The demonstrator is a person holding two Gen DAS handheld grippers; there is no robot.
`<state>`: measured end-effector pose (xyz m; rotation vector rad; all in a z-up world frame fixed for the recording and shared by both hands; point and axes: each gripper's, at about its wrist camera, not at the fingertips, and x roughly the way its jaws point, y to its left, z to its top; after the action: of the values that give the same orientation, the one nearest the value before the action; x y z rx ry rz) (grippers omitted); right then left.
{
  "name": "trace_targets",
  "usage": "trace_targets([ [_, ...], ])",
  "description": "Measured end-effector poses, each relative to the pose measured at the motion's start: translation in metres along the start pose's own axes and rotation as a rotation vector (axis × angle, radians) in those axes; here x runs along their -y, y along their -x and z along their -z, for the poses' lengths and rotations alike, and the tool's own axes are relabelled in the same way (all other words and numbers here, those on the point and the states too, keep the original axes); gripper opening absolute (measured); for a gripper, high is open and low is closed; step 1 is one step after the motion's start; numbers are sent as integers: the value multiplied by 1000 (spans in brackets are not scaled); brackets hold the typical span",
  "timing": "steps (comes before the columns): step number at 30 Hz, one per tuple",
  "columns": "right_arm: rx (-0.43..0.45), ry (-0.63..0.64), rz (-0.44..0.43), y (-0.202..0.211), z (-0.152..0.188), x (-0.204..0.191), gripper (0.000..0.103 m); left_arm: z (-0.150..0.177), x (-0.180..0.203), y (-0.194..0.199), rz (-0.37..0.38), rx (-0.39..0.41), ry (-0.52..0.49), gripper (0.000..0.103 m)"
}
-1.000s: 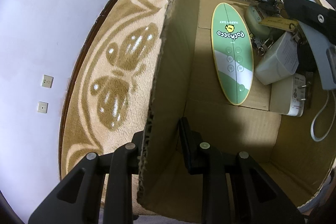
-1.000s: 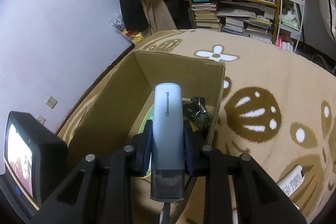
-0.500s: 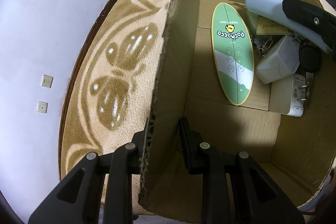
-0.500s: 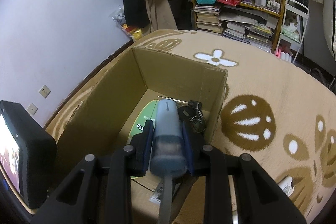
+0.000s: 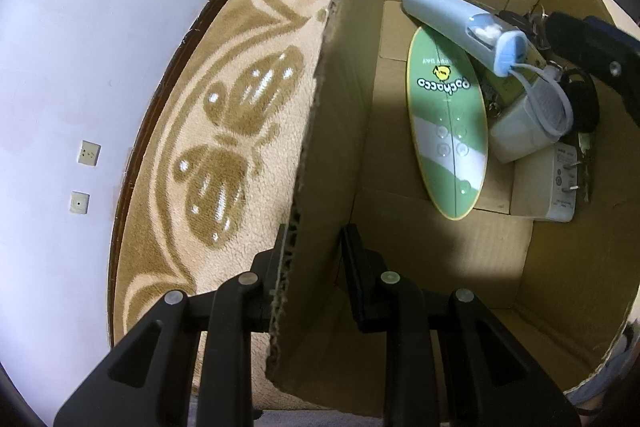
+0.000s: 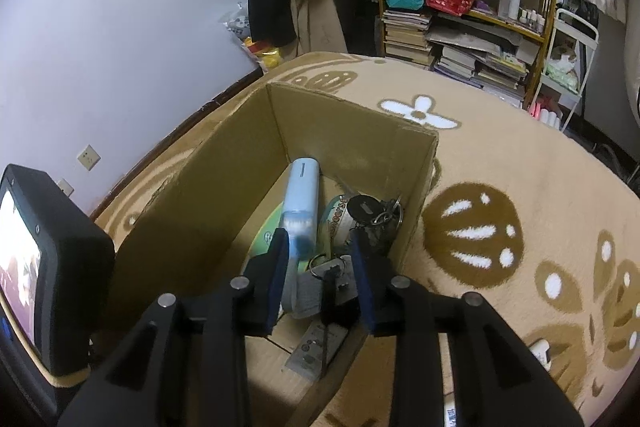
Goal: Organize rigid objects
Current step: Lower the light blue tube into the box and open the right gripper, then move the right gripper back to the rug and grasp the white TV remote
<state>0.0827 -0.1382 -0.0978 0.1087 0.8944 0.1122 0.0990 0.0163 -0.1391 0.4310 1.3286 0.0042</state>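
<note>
Blue tube (image 5: 452, 17) inside cardboard box (image 5: 328, 131).

A tan patterned carpet (image 6: 500, 155) covers the floor; an open cardboard box (image 6: 224, 187) sits directly on it.

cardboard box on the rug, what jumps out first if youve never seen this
The cardboard box fills both views, open-topped on the tan patterned rug, with the left gripper straddling its wall. Inside, a pale blue tube-shaped device lies tilted across a green oval board, next to white chargers and keys. The right gripper hangs over them, open.
</note>
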Motion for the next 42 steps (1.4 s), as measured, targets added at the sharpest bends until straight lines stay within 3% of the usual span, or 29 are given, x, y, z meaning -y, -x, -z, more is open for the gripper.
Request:
trace_targets([
  [2, 24, 9, 13, 5, -1, -1, 54, 0, 0, 0, -2, -1, 0, 24],
  [10, 38, 6, 13, 18, 1, 0, 62, -1, -1, 0, 2, -2, 1, 24],
  [17, 80, -31, 67, 39, 3, 12, 91, -1, 0, -1, -4, -3, -4, 24],
  [22, 71, -134, 89, 44, 8, 39, 103, -1, 1, 0, -3, -4, -5, 24],
  [29, 31, -209, 204, 50, 26, 76, 103, -2, 1, 1, -3, 1, -2, 24],
  [38, -118, -339, 247, 35, 55, 120, 103, -3, 2, 2, -3, 3, -3, 24],
  [42, -145, -393, 256, 32, 70, 133, 103, -3, 2, 3, -8, 5, -6, 24],
])
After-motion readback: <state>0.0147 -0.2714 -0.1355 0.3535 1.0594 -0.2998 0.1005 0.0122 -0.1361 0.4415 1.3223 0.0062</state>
